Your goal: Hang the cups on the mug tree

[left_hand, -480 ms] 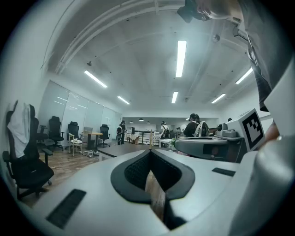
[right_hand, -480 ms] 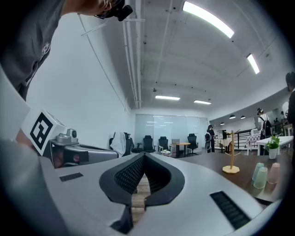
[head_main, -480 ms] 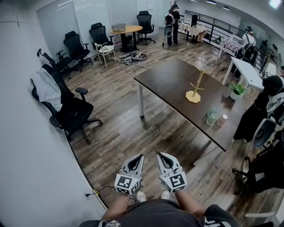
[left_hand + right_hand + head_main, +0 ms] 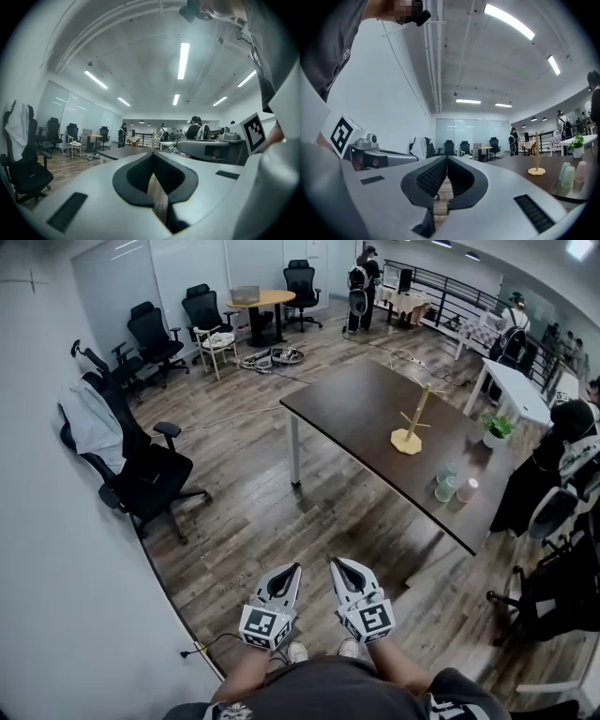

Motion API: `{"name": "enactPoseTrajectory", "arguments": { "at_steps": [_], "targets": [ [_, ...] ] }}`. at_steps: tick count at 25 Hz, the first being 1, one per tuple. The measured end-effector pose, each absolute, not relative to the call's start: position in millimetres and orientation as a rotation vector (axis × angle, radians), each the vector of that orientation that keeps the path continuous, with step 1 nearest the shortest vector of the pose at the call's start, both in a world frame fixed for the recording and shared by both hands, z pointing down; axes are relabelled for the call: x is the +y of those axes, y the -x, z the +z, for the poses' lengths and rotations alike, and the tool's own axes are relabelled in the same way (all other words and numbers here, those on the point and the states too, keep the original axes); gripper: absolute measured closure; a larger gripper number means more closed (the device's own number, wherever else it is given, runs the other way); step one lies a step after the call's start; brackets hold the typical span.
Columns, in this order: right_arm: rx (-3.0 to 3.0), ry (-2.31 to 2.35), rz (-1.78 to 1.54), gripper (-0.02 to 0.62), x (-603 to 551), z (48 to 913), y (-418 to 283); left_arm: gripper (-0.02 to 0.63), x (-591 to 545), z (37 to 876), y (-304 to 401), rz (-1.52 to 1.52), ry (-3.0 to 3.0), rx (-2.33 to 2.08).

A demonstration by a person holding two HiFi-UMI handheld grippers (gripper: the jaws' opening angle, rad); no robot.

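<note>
While you stand well back from the counter [image 4: 349, 404], little has changed in the last half second. The room has slid a touch up and left in the head view, and both tongs sit where they were, level in front of your waist.

- Left tongs [image 4: 293, 570]: closed tip to tip, nothing between them.
- Right tongs [image 4: 340, 564]: the same, pads together and empty.
- Reading: the task has not begun. No cup has been touched, and you have yet to walk up to the counter and open the tongs.

Task things:
- Mug tree [image 4: 410, 427]: pale wood, upright near the middle of the counter, pegs bare.
- Cups [image 4: 448, 486]: three, two greenish and one pink. They are clustered by the counter's near right edge, apart from the tree.
- Small potted plant [image 4: 497, 430]: seemingly at the counter's far right edge, beyond the tree.

Surface: the counter is dark and plain on white legs, and carries little else.

Room:
- The floor [image 4: 272, 512] is wood plank.
- A black office chair [image 4: 141, 479] with a pale garment over its back stands to your left.
- More chairs and a round table [image 4: 261, 299] stand by the glass wall.
- People stand at the far end.
- A white table [image 4: 514, 388] is off to the right.
</note>
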State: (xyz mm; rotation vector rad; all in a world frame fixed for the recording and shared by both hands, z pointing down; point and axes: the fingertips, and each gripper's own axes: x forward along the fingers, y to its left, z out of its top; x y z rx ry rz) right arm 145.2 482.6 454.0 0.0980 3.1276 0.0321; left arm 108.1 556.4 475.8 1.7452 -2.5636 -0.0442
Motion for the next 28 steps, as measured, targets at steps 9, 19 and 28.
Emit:
{"name": "enactPoseTrajectory", "arguments": {
  "at_steps": [9, 19, 28],
  "targets": [
    [3.118, 0.005, -0.013, 0.569, 491, 456, -136, 0.601, 564, 478, -95, -0.048, -1.836, -2.518],
    [3.151, 0.102, -0.02, 0.569, 480, 463, -133, 0.601, 549, 484, -84, -0.061, -1.9, -2.448],
    [3.151, 0.049, -0.065, 0.569, 437, 469, -92, 0.601, 503, 486, -51, -0.032, -1.881, -2.45]
  ]
}}
